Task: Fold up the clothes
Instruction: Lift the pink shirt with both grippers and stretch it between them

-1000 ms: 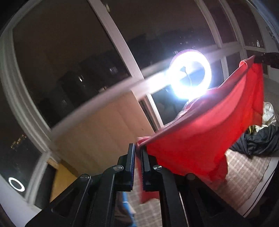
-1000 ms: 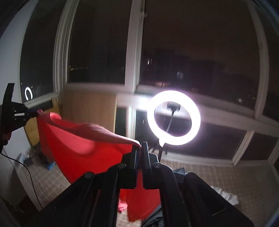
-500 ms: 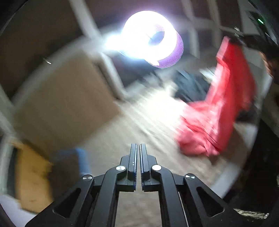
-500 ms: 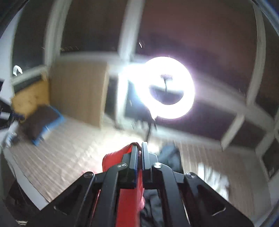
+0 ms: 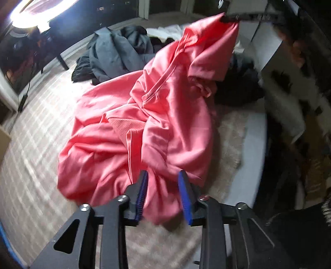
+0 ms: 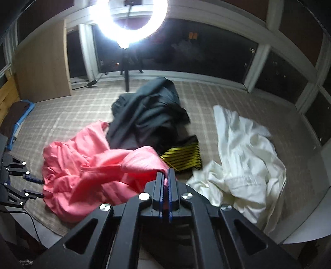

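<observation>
The checked cover [image 6: 206, 99] on the bed carries everything here, and the red garment [image 5: 144, 128] lies heaped across its near side, bunched and creased, one corner lifted. This reads as the laying-out step: the piece is down on the bed but nowhere near flat, so no fold is made yet.

The right claw [image 6: 165, 182] is pinched tight on a bit of that red cloth, a pink sliver showing between its blue pads; in the left view that corner hangs raised above the heap. The left claw [image 5: 163, 194] stands wide apart, blue pads either side of a fold of red at the near edge, with cloth lying between them and nothing gripped.

Next move, as I judge it: the left claw needs to close on that edge, then both draw apart to stretch the cloth flat before any fold.

Now the count, big to small. One red garment. One white garment [image 6: 244, 157], crumpled to the right. One dark grey pile [image 6: 144, 118] behind the red, possibly more than one item, the folds are too dark to separate. One yellow-and-black striped piece [image 6: 184, 157], partly tucked under the grey. One ring light [image 6: 128, 18] on a stand beyond the bed. Two claws.
</observation>
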The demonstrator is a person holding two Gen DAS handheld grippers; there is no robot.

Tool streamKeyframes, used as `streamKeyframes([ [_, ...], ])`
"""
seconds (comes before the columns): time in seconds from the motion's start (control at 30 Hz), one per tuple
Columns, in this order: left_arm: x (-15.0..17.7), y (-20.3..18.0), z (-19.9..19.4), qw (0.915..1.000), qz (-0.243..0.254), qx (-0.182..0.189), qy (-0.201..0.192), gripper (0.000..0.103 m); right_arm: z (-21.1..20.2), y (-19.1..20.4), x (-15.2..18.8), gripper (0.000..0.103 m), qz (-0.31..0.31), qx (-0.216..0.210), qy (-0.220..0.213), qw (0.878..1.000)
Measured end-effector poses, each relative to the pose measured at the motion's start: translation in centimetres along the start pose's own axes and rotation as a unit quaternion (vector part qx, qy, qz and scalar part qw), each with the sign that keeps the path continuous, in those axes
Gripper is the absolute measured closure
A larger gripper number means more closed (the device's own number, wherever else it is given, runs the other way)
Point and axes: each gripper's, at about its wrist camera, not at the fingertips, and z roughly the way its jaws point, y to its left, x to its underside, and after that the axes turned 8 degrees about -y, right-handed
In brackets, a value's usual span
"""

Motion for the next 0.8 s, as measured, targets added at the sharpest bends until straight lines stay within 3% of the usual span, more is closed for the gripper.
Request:
streamKeyframes([
  [0.07, -1.0, -1.1, 2.6, 0.9996, 0.009, 0.021, 0.013, 0.068, 0.1, -0.9, 0.3, 0.1, 0.006, -0.004, 0.001, 1.0],
  [0.17, -1.3, -2.1, 4.8, 0.9991, 0.031, 0.006, 0.029, 0.069, 0.5, -1.7, 0.6, 0.1, 0.006, -0.012, 0.003, 1.0],
  [0.27, -1.1, -1.9, 5.6, 0.999, 0.01, 0.019, 0.038, 0.1, 1.0, -2.0, 0.7, 0.1, 0.001, -0.015, 0.007, 1.0],
  [0.37, -1.1, -0.5, 3.3, 0.9994, -0.03, 0.015, 0.013, 0.1, -0.2, -1.8, -0.7, 0.1, -0.002, -0.022, -0.018, 1.0],
  [0.43, -1.5, 1.3, -0.2, 0.9978, -0.064, 0.005, -0.019, 0.1, -1.8, -1.4, -2.3, 0.1, -0.001, -0.028, -0.047, 0.998],
  [0.5, -1.8, 3.4, -5.5, 0.9936, -0.09, -0.03, -0.061, 0.1, -3.4, -1.0, -3.9, 0.1, -0.001, -0.034, -0.076, 0.996],
  [0.6, -2.0, 6.3, -13.7, 0.9816, -0.119, -0.078, -0.128, 0.1, -5.8, -0.5, -6.2, 0.1, -0.001, -0.044, -0.12, 0.992],
  [0.7, -2.2, 8.6, -22.5, 0.96, -0.131, -0.156, -0.193, 0.1, -8.2, 0.1, -8.6, 0.1, -0.001, -0.053, -0.164, 0.985],
  [0.8, -2.0, 9.1, -31.8, 0.9326, -0.136, -0.215, -0.256, 0.1, -13.2, 1.6, -12.0, 0.1, -0.007, -0.068, -0.234, 0.97],
])
